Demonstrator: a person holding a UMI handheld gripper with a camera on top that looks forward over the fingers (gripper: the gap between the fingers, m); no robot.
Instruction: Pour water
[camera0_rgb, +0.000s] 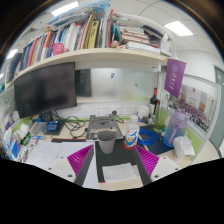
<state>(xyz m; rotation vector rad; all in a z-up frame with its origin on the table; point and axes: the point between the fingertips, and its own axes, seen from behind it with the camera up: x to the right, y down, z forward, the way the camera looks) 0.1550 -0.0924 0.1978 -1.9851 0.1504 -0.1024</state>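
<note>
A grey cup (107, 143) stands upright on the desk, just ahead of my fingers and in line with the gap between them. To its right, close by, stands a small bottle (131, 135) with a blue and orange label. My gripper (114, 165) is open, its magenta pads (80, 158) spread wide on either side. Nothing is held; only a white sheet of paper (118, 172) lies on the desk between the fingers.
A dark monitor (45, 88) stands at the back left under a shelf of books (90, 40). A dark bottle (154, 103), a clear plastic jug (177, 125) and a purple banner (175, 75) are to the right. Clutter covers the left of the desk.
</note>
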